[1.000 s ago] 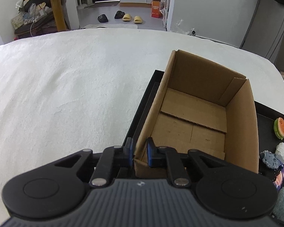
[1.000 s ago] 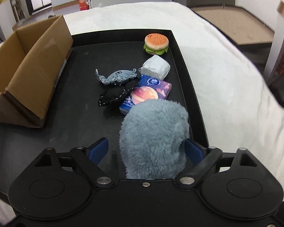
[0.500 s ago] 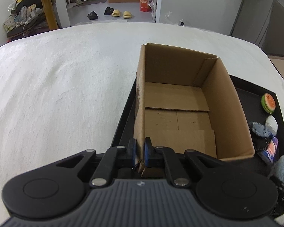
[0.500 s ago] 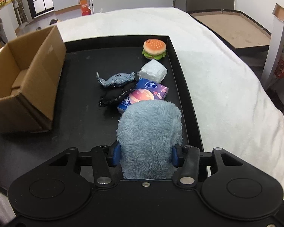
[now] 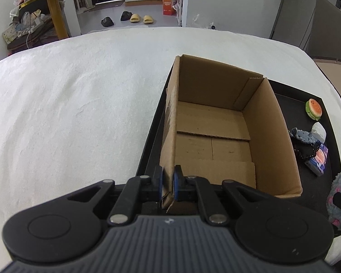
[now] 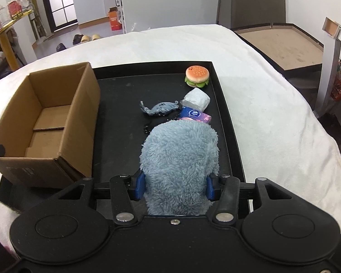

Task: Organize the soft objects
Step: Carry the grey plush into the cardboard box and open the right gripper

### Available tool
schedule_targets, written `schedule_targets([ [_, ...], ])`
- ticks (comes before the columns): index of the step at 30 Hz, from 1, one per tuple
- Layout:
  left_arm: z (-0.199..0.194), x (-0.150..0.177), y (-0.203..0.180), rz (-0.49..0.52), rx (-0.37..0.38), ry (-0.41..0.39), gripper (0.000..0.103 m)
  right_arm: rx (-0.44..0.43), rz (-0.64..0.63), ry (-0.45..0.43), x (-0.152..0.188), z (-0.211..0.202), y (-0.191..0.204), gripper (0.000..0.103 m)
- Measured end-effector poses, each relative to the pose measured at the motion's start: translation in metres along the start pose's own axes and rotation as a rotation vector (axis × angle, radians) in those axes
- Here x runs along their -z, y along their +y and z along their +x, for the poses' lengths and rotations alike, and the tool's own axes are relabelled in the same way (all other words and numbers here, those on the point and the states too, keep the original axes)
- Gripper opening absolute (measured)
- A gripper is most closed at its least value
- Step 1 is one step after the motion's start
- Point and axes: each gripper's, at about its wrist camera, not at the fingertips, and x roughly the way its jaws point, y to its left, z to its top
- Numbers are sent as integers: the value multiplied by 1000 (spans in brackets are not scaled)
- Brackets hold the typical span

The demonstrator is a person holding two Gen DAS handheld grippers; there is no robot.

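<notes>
Clamping the near left wall of the cardboard box [image 5: 216, 136], left gripper [image 5: 168, 185] nearly closed, one blue pad on each face of the wall at the box's near corner. Squeezing a fluffy blue-grey plush [image 6: 179, 159], right gripper [image 6: 174, 187] about half open around it, both blue pads pressed into the fur, plush held above the near part of the black tray [image 6: 116, 113]. Sitting on the tray's left side, one box, open-topped, nothing inside but its bottom flaps. Lying beyond the plush toward the tray's right rim, one purple tissue pack [image 6: 194, 115] partly hidden behind the fur, one black fabric piece [image 5: 305, 151] touching that pack, one grey-blue fabric fish [image 6: 159, 108] just beside it, one white wrapped block [image 6: 197, 99] touching the pack's far end. Resting alone in the far right corner, one toy burger [image 6: 197, 75], close to the rim. Showing bare between box and loose items, a wide strip of tray floor. Surrounding the tray on all sides, white textured cloth [image 5: 79, 102].
</notes>
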Motion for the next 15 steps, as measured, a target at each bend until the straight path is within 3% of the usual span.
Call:
schedule_targets([
  [15,10,3,18,-60,26,25,8,-61,-101,-52,-23,-21,25,48],
])
